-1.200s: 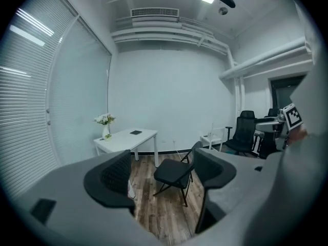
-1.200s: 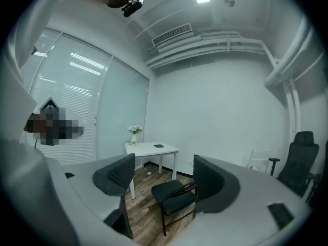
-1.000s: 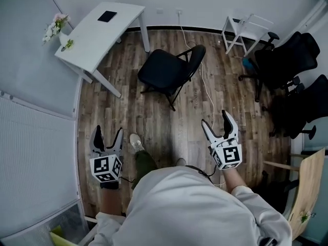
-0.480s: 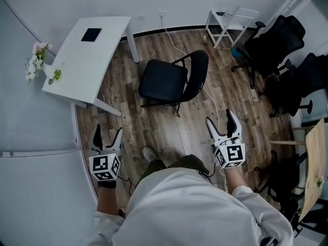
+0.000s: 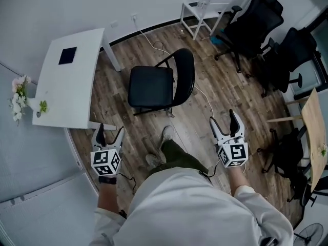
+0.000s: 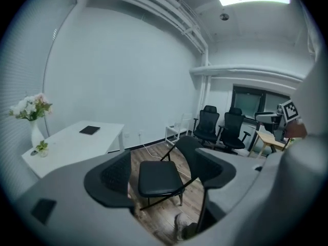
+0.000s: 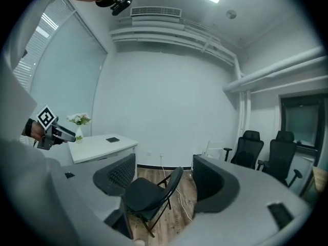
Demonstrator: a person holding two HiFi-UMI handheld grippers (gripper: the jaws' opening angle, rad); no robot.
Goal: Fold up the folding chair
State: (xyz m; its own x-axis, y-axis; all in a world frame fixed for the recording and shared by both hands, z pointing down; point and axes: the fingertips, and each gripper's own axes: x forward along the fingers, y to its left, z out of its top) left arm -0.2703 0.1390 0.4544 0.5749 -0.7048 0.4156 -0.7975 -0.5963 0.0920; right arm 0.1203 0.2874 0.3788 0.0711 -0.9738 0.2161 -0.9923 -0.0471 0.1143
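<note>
A black folding chair (image 5: 156, 85) stands unfolded on the wood floor, its backrest (image 5: 185, 76) toward the right in the head view. The chair (image 6: 160, 180) shows between the left jaws and the chair (image 7: 148, 195) between the right jaws, some way off from both. My left gripper (image 5: 108, 133) hangs open near the table's corner, with nothing between its fingers. My right gripper (image 5: 225, 123) is open too, to the right of the chair and short of it, holding nothing. The person's foot (image 5: 166, 136) steps toward the chair.
A white table (image 5: 66, 83) with a dark tablet (image 5: 67, 55) and a flower vase (image 5: 20, 97) stands left of the chair. Black office chairs (image 5: 256, 19) and a white rack (image 5: 203, 12) fill the far right. A white cable (image 5: 202, 94) runs along the floor behind the chair.
The person has walked closer to the chair and turned, so the room has swung in the head view. Both grippers have moved along, still open.
</note>
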